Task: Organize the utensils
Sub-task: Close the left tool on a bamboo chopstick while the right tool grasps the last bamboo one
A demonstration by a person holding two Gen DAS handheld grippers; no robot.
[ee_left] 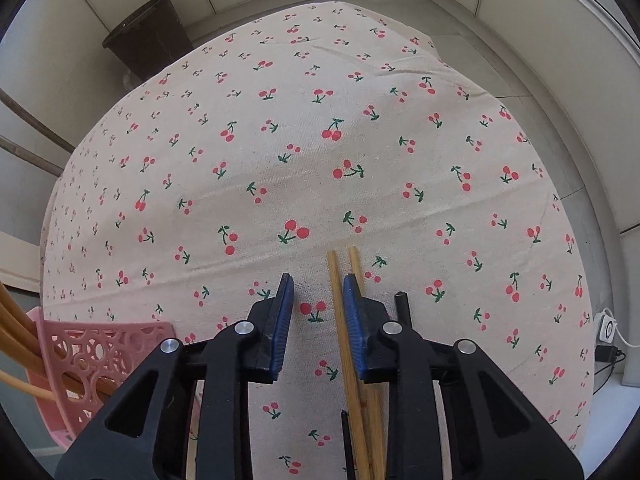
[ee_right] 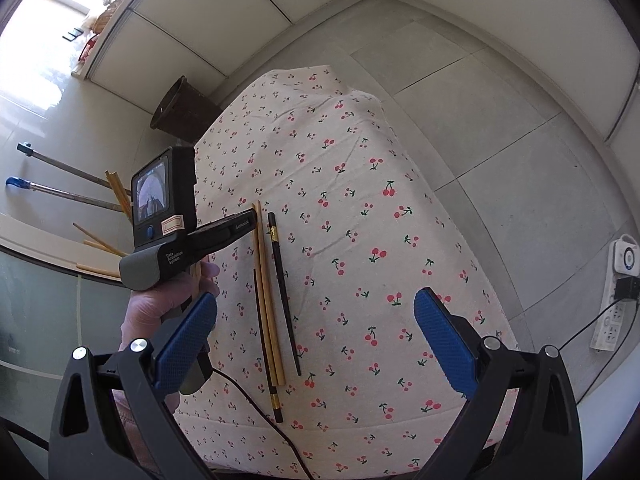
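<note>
Two wooden chopsticks [ee_left: 337, 304] [ee_right: 266, 300] and two black chopsticks [ee_right: 285, 292] lie side by side on the cherry-print tablecloth [ee_left: 320, 120]. My left gripper [ee_left: 318, 278] stands over their far ends, pointing steeply down. Its blue pads are a little apart; one wooden chopstick lies between them, against the right pad [ee_left: 354, 320], and the left pad is off it. The other wooden chopstick runs under the right finger, with a black one [ee_left: 402, 308] just outside. In the right wrist view a gloved hand [ee_right: 152, 308] holds the left gripper [ee_right: 244, 224]. My right gripper [ee_right: 316, 294] hovers wide open above the cloth, holding nothing.
A pink openwork basket [ee_left: 100, 360] with several wooden chopsticks in it stands at the table's left edge. A brown bin [ee_right: 180, 108] stands on the floor beyond the table. A power strip [ee_right: 612, 312] lies on the right, and a black cable [ee_right: 248, 392] crosses the near corner.
</note>
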